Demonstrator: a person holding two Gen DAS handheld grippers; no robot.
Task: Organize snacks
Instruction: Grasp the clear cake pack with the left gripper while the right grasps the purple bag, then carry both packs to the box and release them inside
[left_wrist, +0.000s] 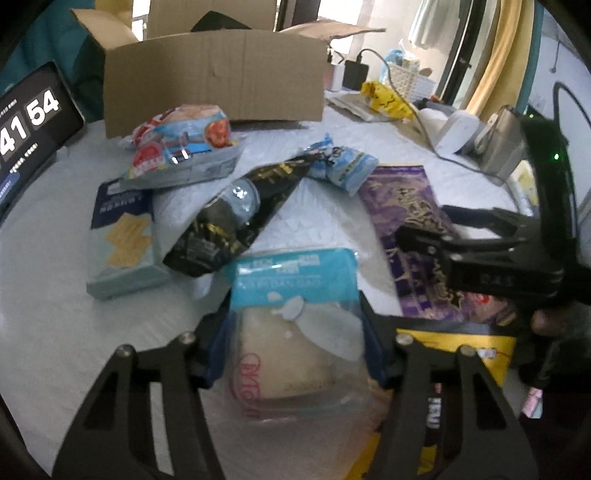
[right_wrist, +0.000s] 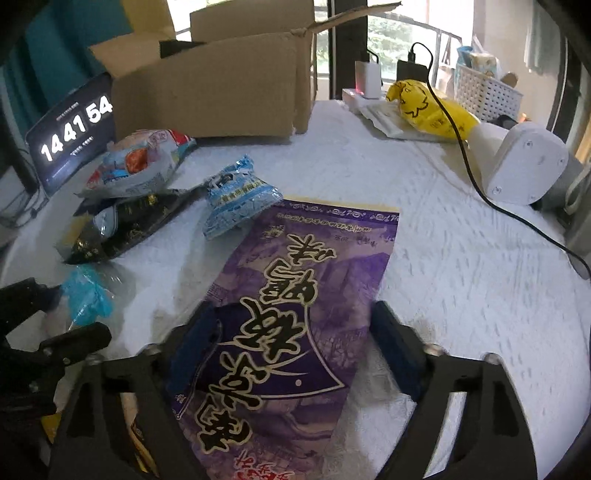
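Note:
My left gripper (left_wrist: 295, 332) is shut on a clear bread packet with a teal top (left_wrist: 295, 354), its pads pressed on the two sides. My right gripper (right_wrist: 291, 332) is open and straddles a flat purple snack packet (right_wrist: 295, 277) lying on the white cloth. In the left wrist view the right gripper (left_wrist: 432, 225) hovers over that purple packet (left_wrist: 402, 206). An open cardboard box (left_wrist: 214, 74) stands at the back. In front of it lie a red-and-blue bag (left_wrist: 181, 144), a black packet (left_wrist: 229, 221), a small blue packet (left_wrist: 343, 166) and a cracker box (left_wrist: 123, 236).
A tablet showing a clock (right_wrist: 74, 125) leans at the left edge. At the right are a yellow bag (right_wrist: 432, 107), a white device (right_wrist: 524, 162), a black cable (right_wrist: 480, 184) and a white basket (right_wrist: 487, 92). A yellow packet (left_wrist: 458, 343) lies under the purple one.

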